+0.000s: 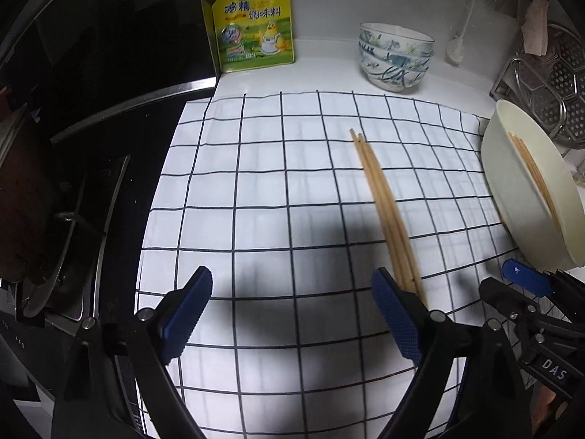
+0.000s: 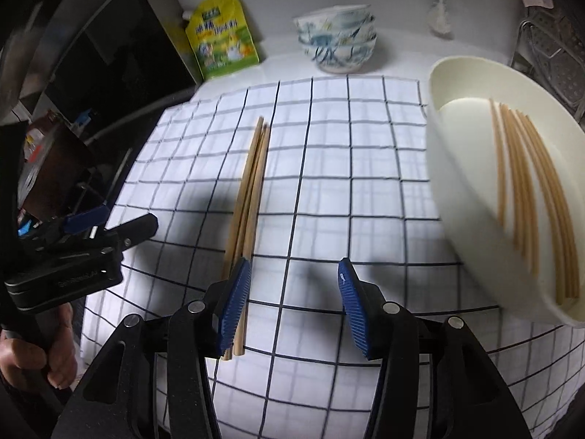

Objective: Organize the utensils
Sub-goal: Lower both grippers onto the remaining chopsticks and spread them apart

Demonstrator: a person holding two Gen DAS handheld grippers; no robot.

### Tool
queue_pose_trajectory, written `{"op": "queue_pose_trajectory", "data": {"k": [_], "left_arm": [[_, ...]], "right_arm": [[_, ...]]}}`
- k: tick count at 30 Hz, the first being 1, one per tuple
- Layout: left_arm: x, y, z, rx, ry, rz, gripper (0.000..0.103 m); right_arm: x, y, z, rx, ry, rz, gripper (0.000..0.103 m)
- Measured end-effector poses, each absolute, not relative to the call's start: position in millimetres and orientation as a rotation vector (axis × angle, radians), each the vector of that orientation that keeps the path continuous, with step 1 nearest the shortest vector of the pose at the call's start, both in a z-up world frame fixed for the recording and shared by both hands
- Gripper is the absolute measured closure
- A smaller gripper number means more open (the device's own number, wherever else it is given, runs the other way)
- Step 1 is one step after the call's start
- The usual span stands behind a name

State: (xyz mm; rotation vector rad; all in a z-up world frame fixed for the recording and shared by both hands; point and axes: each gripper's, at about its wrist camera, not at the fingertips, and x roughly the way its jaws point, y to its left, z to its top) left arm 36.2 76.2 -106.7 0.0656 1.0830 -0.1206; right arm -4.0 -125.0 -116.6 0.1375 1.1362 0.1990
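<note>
A bundle of wooden chopsticks lies on a white cloth with a black grid. To its right a cream oval tray holds several more chopsticks. My left gripper hovers open over the cloth, nothing between its fingers; the bundle's near end runs under its right finger. My right gripper is open and empty too, the bundle passing beneath its left finger. Each view catches the other gripper at its edge: the right gripper, the left gripper.
A yellow seasoning pouch and stacked patterned bowls stand at the back wall. A dark stove with a pan borders the cloth on the left. A steel rack stands behind the tray. A hand holds the left gripper.
</note>
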Motion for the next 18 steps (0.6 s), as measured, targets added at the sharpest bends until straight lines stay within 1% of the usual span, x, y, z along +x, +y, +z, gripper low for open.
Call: {"op": "queue_pose_trajectory", "data": {"k": [4, 18], "left_arm": [[39.8, 84.8, -115.0, 0.067, 1.087, -0.129, 0.016], [39.6, 90.6, -118.1, 0.028, 1.041, -0.193, 0.016]], "right_arm": [[0.2, -114.4, -132.5, 0.121, 1.158, 0.186, 0.055], [-5.2, -86.6, -148.5, 0.005, 1.163, 0.161, 0.055]]}}
